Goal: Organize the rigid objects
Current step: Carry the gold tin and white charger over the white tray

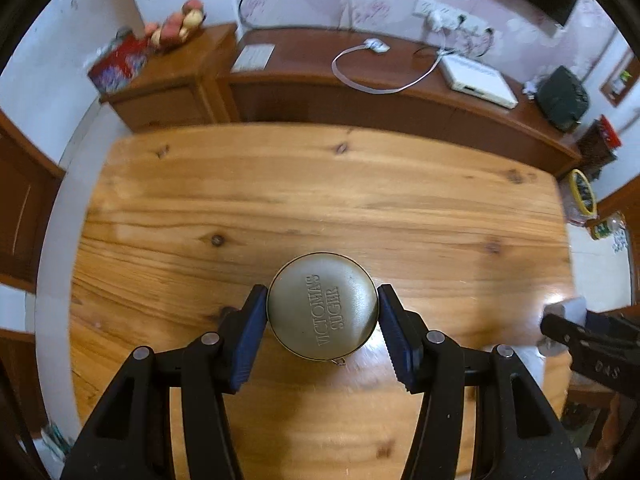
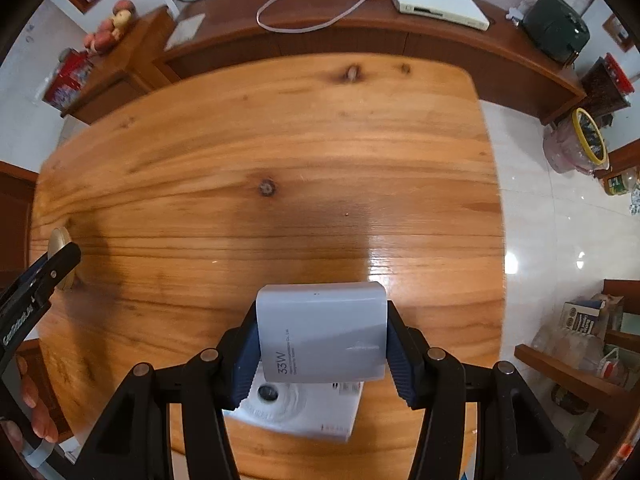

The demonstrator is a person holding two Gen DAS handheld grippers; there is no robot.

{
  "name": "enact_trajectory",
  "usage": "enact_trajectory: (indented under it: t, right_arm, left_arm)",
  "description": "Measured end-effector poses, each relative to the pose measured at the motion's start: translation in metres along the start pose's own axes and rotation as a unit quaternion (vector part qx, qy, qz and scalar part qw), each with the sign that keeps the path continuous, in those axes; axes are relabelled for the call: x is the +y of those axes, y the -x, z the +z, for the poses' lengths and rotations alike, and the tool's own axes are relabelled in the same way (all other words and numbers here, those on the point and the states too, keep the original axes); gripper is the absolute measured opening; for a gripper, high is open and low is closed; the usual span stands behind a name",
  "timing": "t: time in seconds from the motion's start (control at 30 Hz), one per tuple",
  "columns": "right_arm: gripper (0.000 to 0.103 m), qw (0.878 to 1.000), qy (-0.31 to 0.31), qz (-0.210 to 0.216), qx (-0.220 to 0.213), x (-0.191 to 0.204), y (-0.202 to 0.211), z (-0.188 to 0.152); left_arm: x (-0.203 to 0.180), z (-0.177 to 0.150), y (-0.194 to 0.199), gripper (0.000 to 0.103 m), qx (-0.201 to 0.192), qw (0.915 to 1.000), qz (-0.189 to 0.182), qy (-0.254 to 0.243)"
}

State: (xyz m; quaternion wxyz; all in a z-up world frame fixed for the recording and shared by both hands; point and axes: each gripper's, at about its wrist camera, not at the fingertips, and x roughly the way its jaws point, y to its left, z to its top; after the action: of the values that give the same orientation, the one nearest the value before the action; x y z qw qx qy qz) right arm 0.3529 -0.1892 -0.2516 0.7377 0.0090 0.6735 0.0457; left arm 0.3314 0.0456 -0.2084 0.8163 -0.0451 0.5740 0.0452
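My left gripper (image 1: 322, 308) is shut on a round dull-gold tin (image 1: 322, 305) embossed "VICTORIA'S SUGER", held over the near part of the wooden table (image 1: 280, 184). My right gripper (image 2: 322, 332) is shut on a white 33W charger block (image 2: 322, 332), held above a white box (image 2: 304, 412) printed with a camera lens that lies at the table's near edge. The right gripper (image 1: 592, 344) shows at the right edge of the left wrist view. The left gripper (image 2: 60, 264) and an edge of the tin (image 2: 59, 240) show at the far left of the right wrist view.
A dark wooden sideboard (image 2: 360, 36) stands behind the table with a white router (image 2: 436, 0), a white cable (image 2: 312, 4) and a dark bag (image 2: 556, 32). A bin with a yellow rim (image 2: 584, 140) stands on the tiled floor at right. Shelves with packets (image 2: 580, 344) are at the lower right.
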Motion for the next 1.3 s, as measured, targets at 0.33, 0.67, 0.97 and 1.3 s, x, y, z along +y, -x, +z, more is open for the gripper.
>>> enact_trajectory:
  t: [0.33,0.67,0.97,1.3]
  right_arm:
    - [0.056,0.996,0.021,0.051,-0.076,0.012,0.095,-0.055]
    - [0.056,0.983,0.067,0.094,-0.144,0.019,0.175,-0.162]
    - [0.056,0.986,0.103,0.071,-0.114,0.023,0.132,-0.252]
    - [0.056,0.993,0.084,0.071,-0.032,0.024,0.063,-0.286]
  left_arm:
    - [-0.008,-0.042,0.107,0.058,-0.055,0.9967,-0.052,-0.029]
    - [-0.011,-0.117,0.172,0.058,-0.086,0.9937,-0.059,-0.040]
    - [-0.011,-0.189,0.149,0.058,-0.059,0.9973,-0.028,-0.034]
    - [-0.013,-0.228,0.097,0.058,-0.001,0.9994,-0.027,-0.022]
